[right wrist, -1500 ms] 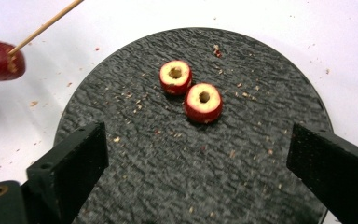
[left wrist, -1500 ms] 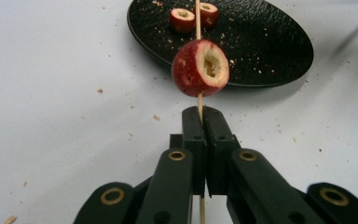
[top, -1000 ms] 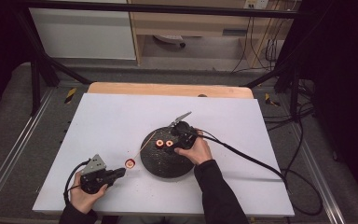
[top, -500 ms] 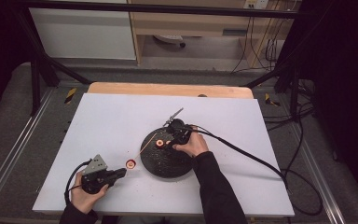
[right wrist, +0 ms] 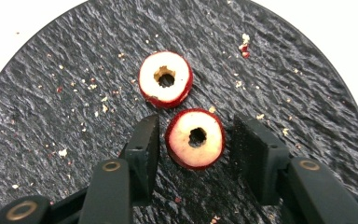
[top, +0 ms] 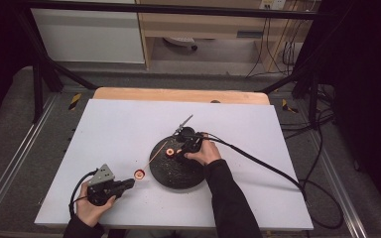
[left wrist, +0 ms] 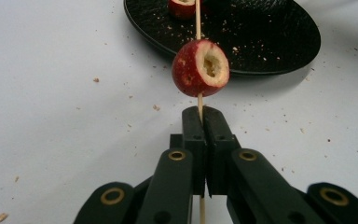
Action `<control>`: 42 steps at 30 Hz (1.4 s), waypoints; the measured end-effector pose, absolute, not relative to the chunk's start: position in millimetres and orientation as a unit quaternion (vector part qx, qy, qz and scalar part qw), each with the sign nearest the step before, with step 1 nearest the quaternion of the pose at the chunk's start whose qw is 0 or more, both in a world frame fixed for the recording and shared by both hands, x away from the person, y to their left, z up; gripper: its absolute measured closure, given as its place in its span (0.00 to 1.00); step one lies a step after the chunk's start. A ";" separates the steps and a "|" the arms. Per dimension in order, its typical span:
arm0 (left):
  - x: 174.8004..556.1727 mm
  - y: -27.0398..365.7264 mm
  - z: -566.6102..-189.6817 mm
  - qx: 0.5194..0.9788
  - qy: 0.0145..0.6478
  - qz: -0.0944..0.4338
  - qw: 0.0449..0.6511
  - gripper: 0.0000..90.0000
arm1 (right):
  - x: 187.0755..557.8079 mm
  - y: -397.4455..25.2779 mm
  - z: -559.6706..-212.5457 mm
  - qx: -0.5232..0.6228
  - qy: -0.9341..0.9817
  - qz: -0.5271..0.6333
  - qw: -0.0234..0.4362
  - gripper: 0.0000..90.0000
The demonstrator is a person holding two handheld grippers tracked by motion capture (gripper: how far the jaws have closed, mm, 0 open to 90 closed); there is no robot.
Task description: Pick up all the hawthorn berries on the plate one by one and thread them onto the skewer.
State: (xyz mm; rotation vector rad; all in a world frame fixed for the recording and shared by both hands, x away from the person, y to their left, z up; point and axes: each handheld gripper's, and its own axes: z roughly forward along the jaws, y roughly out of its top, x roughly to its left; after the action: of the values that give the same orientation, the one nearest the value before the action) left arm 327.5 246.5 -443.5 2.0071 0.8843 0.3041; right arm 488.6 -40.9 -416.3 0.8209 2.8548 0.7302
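Left gripper point(left wrist: 200, 140): black jaws pressed together on a thin wooden skewer point(left wrist: 198, 100), held low over the white table point(top: 104, 129) near the person's edge.
Threaded fruit point(left wrist: 200, 68): one cored red hawthorn-like fruit piece with pale flesh sits on the skewer just beyond the left jaws; the skewer's tip runs on over the plate rim.
Right gripper point(right wrist: 193, 137): jaws apart, straddling a second cored red fruit piece point(right wrist: 195, 138) that lies flat on the round black textured plate point(right wrist: 51, 93); neither pad appears to touch it yet.
Farther fruit point(right wrist: 165, 79): a third cored piece lies just beyond the straddled one, close but seemingly apart from it.
Plate position: centre of the table in the high view point(top: 176, 171), scattered with crumbs.
Progress: one piece looks skewered; two pieces remain on the plate, so I judge the job about a third done, with a grasp on the near piece the next step.
Change from a second ago: the right hand has shifted slightly leftward over the plate toward the fruit; the left gripper and skewer lie much as they did.
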 end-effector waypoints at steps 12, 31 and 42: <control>327.8 246.5 -443.6 0.811 0.358 0.123 0.447 0.98 | 488.9 -41.7 -415.4 0.267 0.935 0.231 0.037 0.67; 326.2 245.2 -443.2 0.810 0.356 0.126 0.449 0.98 | 472.6 -51.5 -387.1 0.339 0.892 0.296 0.036 0.68; 325.3 244.6 -442.4 0.809 0.353 0.128 0.452 0.98 | 458.5 -65.3 -385.6 0.381 0.858 0.343 0.037 0.68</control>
State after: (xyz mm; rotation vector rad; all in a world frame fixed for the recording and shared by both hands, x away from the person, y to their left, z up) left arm 325.3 244.6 -442.4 1.9994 0.8720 0.3171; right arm 458.5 -65.3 -385.6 1.1689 2.6337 1.0535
